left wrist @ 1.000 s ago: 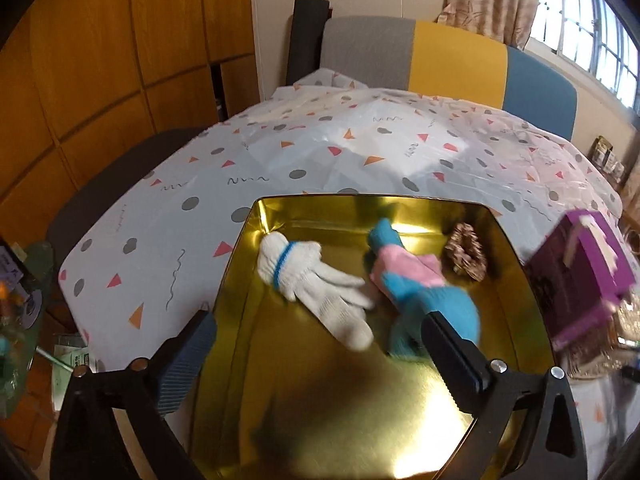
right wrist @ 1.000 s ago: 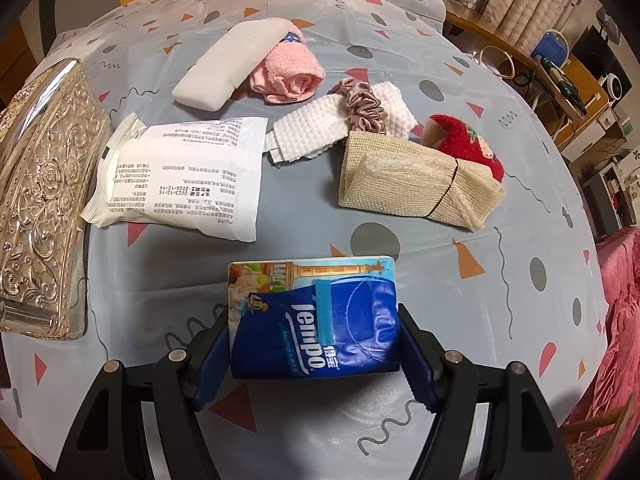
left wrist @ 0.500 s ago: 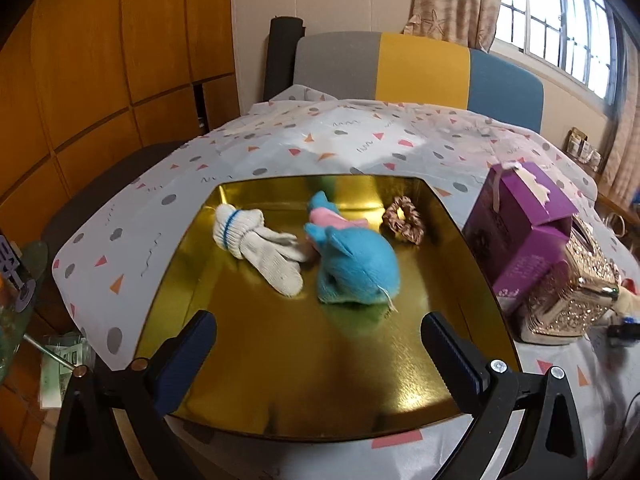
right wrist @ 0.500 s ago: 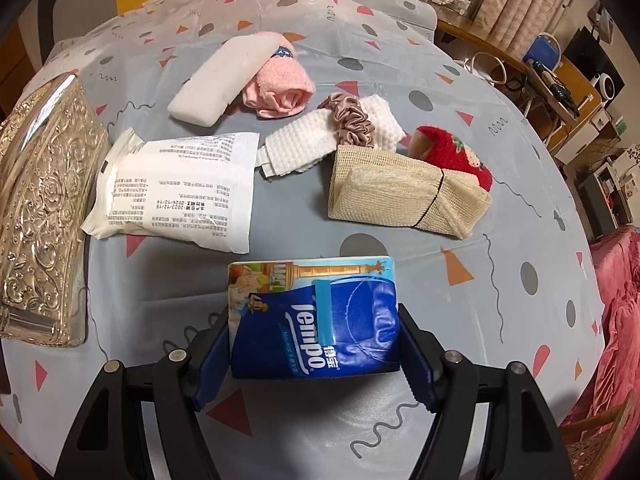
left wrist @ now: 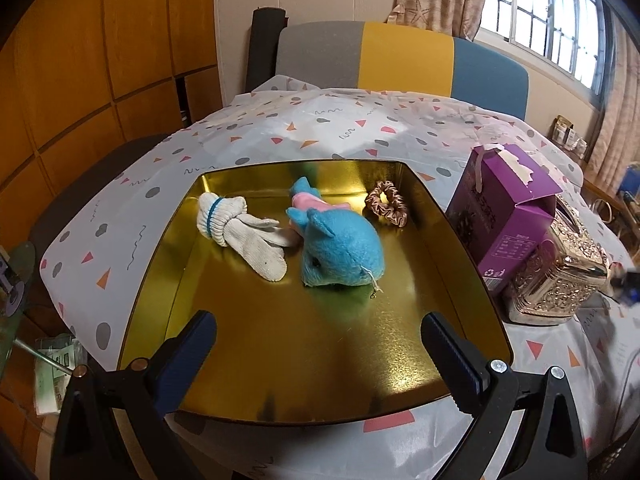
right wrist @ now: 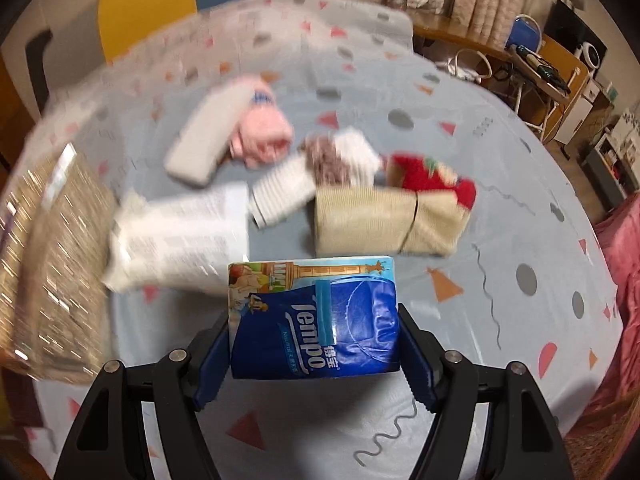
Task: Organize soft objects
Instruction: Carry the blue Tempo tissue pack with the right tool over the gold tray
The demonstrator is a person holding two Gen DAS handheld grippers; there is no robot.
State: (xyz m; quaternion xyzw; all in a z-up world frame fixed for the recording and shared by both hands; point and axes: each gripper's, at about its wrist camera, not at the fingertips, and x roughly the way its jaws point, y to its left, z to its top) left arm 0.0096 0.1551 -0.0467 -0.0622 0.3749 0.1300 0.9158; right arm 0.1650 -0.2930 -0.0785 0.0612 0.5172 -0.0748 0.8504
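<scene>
The sorting looks partly done: three soft things already lie in the gold tray (left wrist: 460, 248) on the bench (left wrist: 248, 148) — one white glove (left wrist: 248, 236) with a blue band at the cuff, one blue plush toy (left wrist: 340, 248) with a pink part behind it, and one brown scrunchie (left wrist: 386, 204) near the tray's far right corner. The glove and the plush touch; the scrunchie lies apart from both. The left gripper (left wrist: 320, 348) hangs over the tray's near edge with its jaws spread and nothing between them. The right gripper (right wrist: 314, 344) is pinching one blue tissue pack (right wrist: 314, 320) by its two sides, and the pack appears lifted clear of the bench — so, as I judge it, this pack is the piece now on its way to the tray. Left on the bench beyond it, in a blurred view, I count six more things: one white wipes packet (right wrist: 180, 240), one white pad (right wrist: 208, 140) touching one pink rolled cloth (right wrist: 264, 140), one white waffle cloth (right wrist: 316, 180) with one brownish scrunchie (right wrist: 324, 156) lying on it, and one beige folded cloth (right wrist: 384, 220) with one red strawberry plush (right wrist: 432, 180) just behind it — seven, counting the scrunchie apart. One purple box (left wrist: 504, 208) and one ornate silver box (left wrist: 560, 276) stand beside the tray, and seem no part of the job. By this count roughly a third is done, and most of it remains.
</scene>
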